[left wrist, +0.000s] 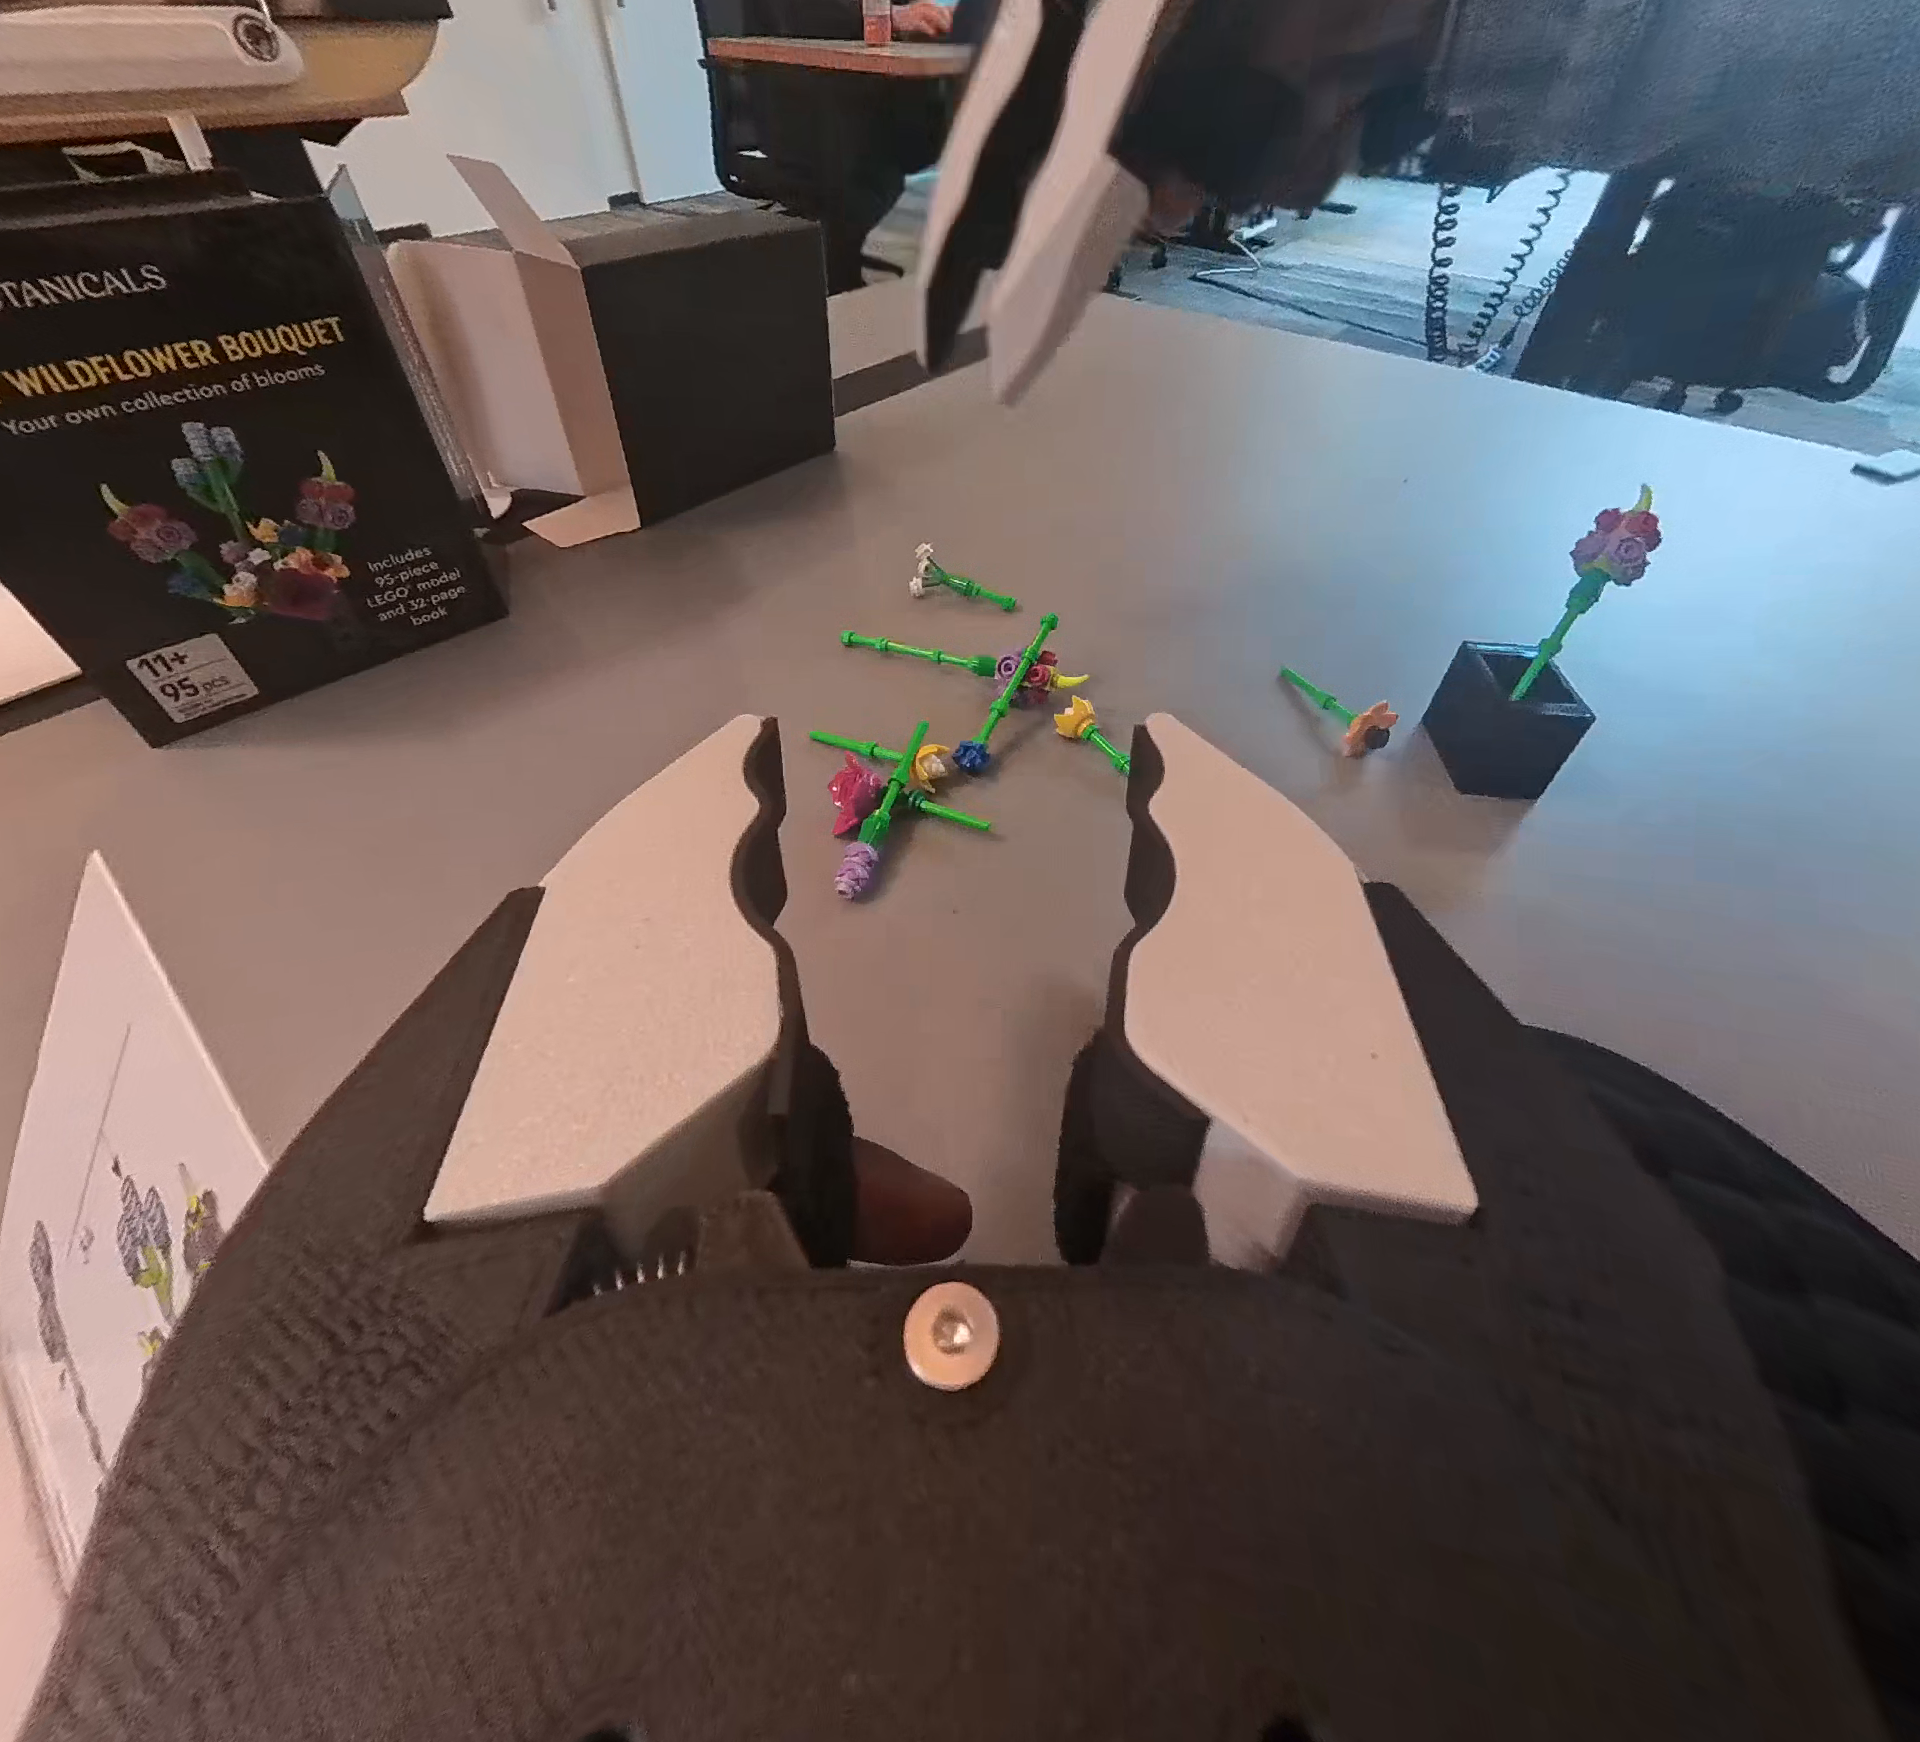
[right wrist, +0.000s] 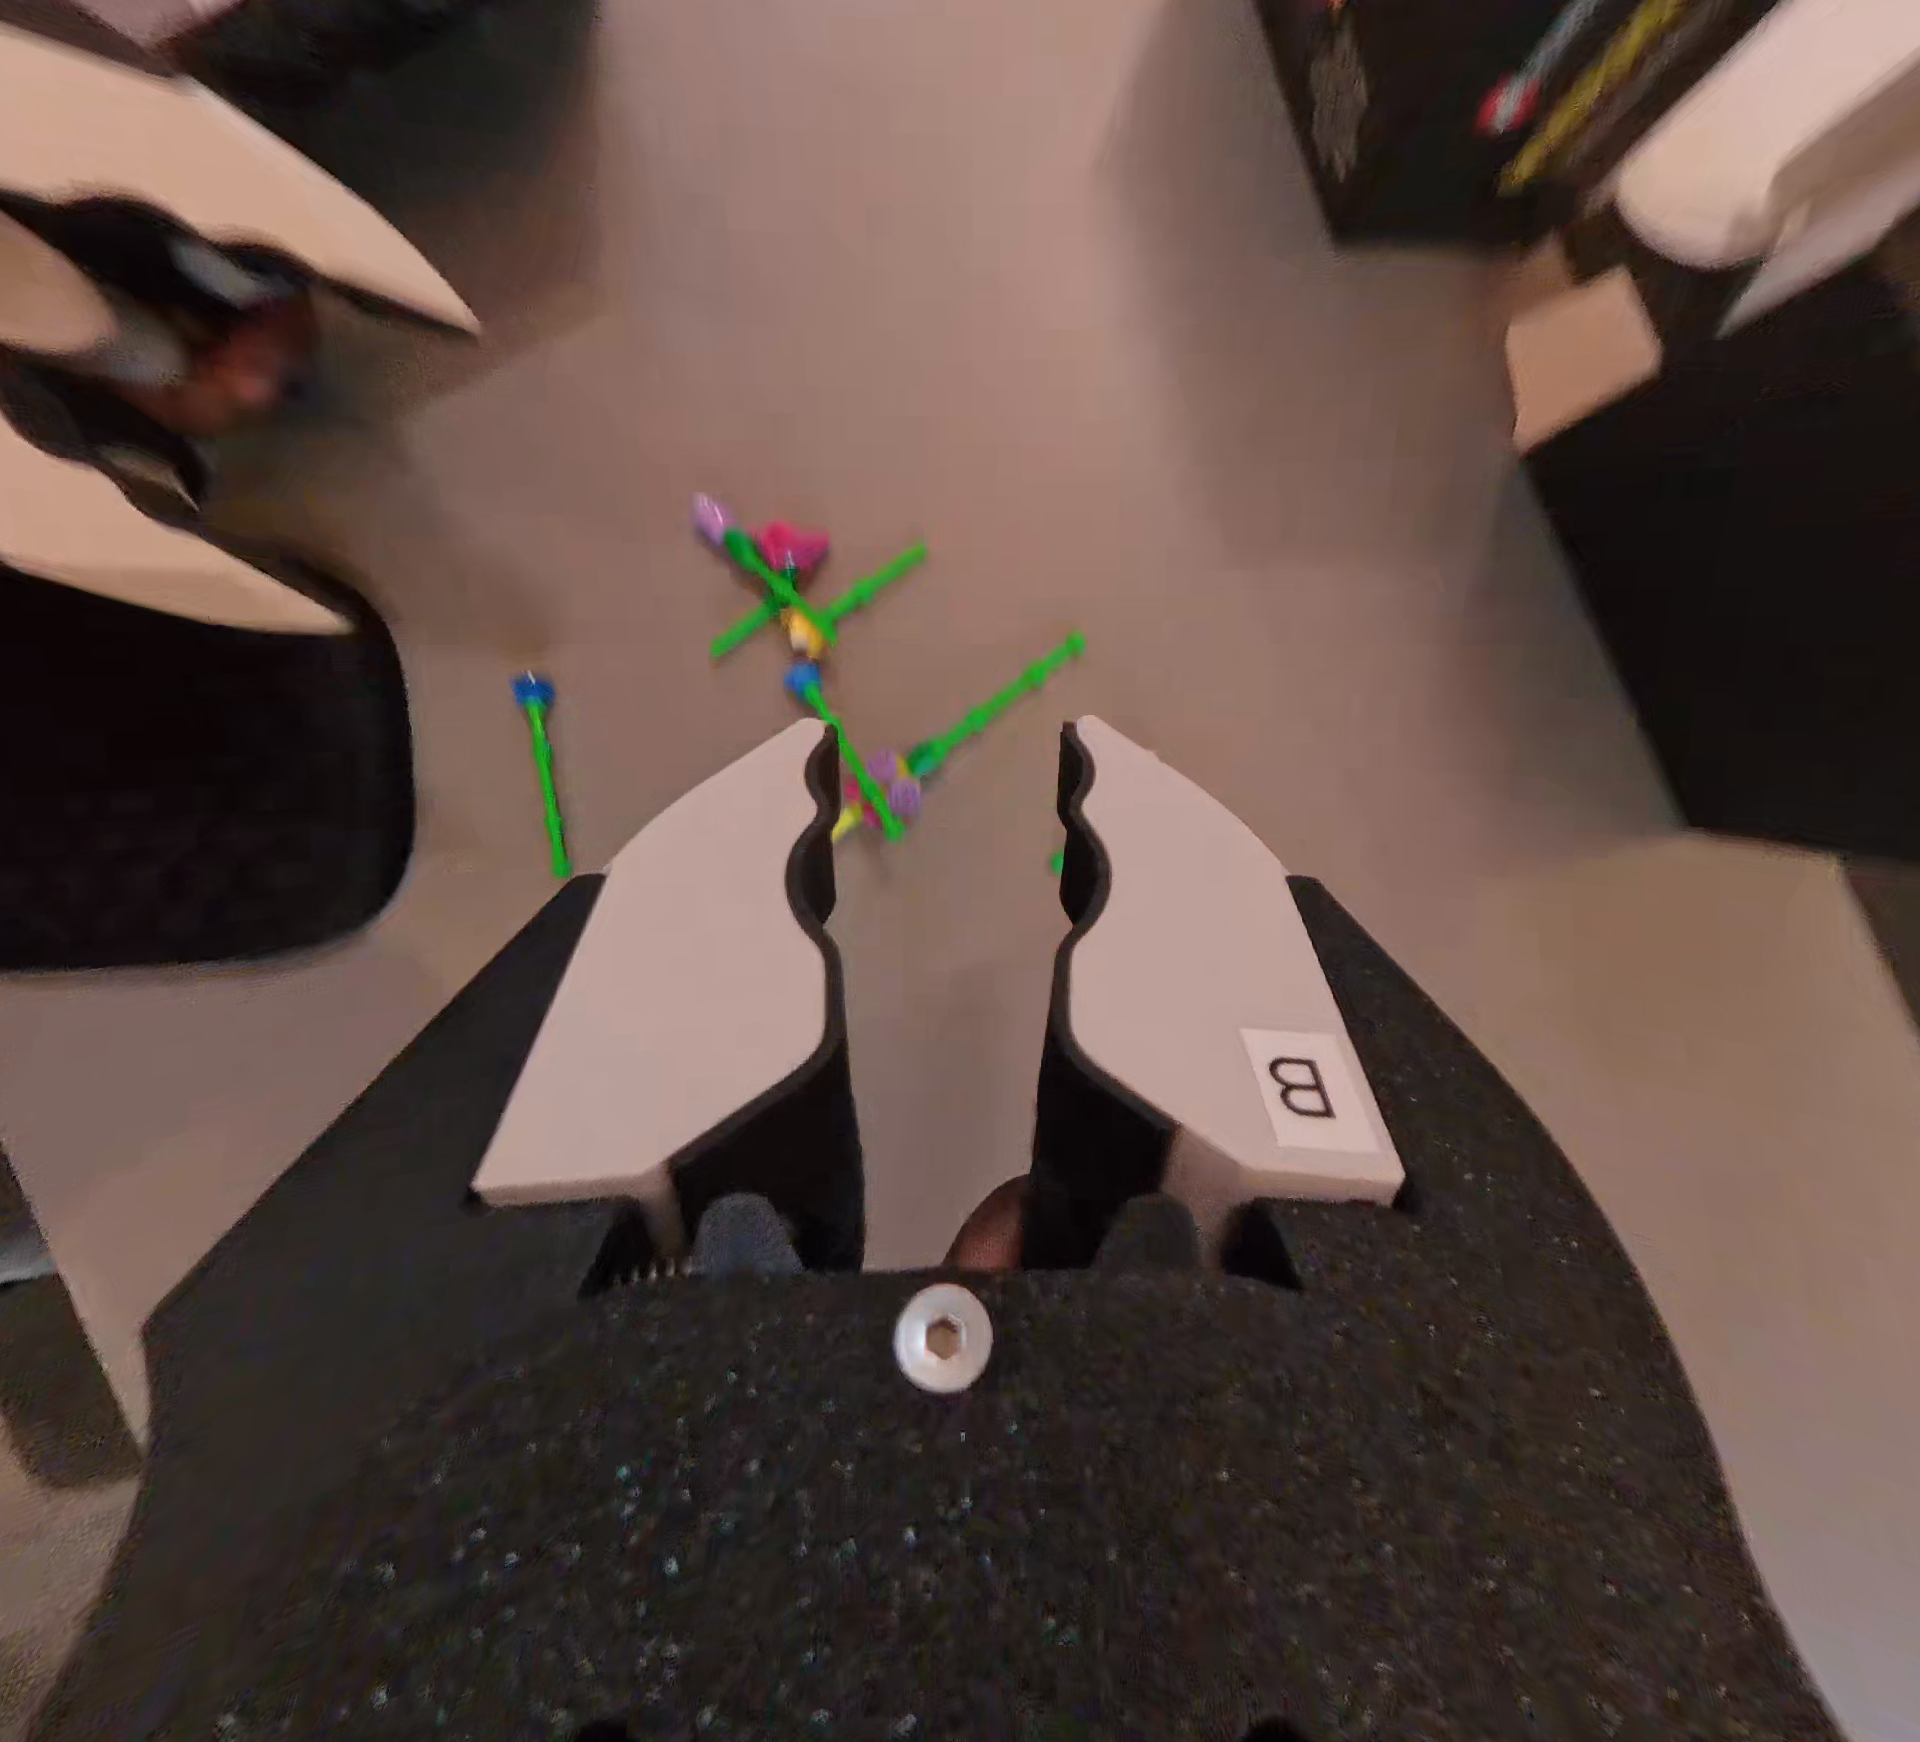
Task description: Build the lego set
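Several loose lego flower stems [left wrist: 935, 736] lie in a pile on the grey table [left wrist: 1247, 913], just past my left gripper [left wrist: 954, 747], which is open and empty. A black square vase [left wrist: 1507, 721] at the right holds one purple and red flower [left wrist: 1616, 544]. An orange flower [left wrist: 1366, 726] lies beside it. My right gripper [left wrist: 982, 357] hangs above the far side of the pile, tips down. In the blurred right wrist view it [right wrist: 948, 736] is open and empty over the pile [right wrist: 800, 591], with the left gripper [right wrist: 410, 477] at the left.
The black set box [left wrist: 239, 466] stands at the left, also in the right wrist view [right wrist: 1403, 30]. An opened black carton with white flaps [left wrist: 675, 352] sits behind it. An instruction booklet [left wrist: 114, 1121] lies near left. A person sits at a far desk. My hands' fingertips stand some 12 cm from each other.
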